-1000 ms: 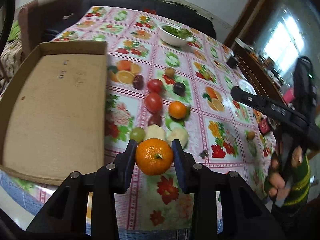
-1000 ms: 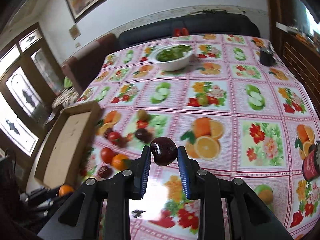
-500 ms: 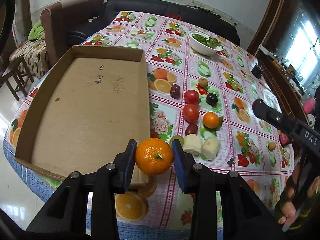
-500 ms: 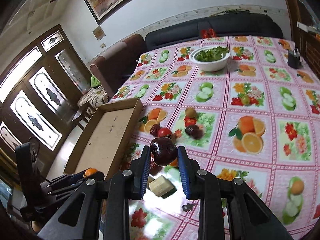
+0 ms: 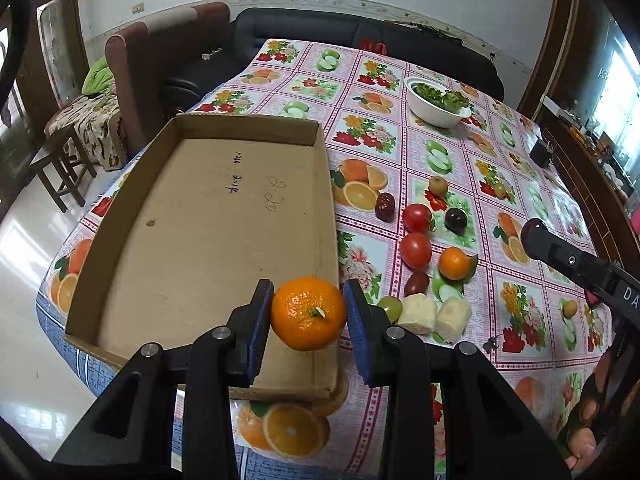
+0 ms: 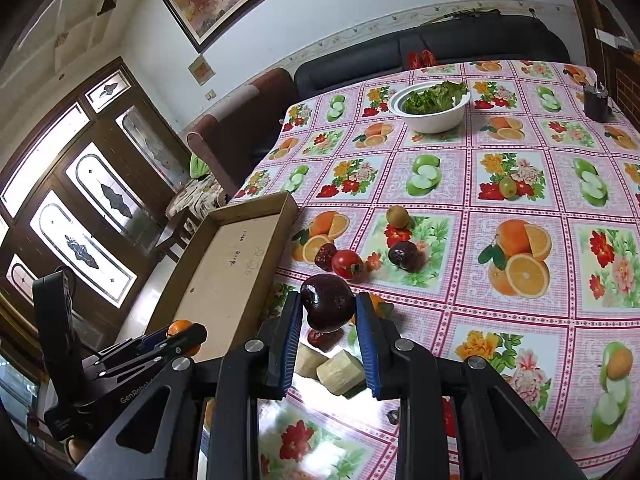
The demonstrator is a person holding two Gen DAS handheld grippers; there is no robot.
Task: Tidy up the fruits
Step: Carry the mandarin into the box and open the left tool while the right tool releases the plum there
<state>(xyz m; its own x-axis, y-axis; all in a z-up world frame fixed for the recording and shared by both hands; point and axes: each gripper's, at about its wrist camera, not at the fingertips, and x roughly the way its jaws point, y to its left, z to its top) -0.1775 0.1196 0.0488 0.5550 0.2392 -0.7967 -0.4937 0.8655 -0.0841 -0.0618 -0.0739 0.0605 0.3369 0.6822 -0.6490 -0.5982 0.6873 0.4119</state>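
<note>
Left gripper (image 5: 308, 314) clamped on a mandarin (image 5: 308, 313) over the cardboard tray (image 5: 192, 232); right gripper (image 6: 328, 312) squeezing a dark plum (image 6: 327, 307).

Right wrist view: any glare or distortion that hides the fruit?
Right wrist view: glare on the tablecloth under the tool; the plum is sharp; the fisheye bends the edges. Left wrist view: the orange is clear; the window is blown out.

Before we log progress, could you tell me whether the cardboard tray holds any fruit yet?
Empty: the cardboard tray shows only bare floor with pen marks.
</note>
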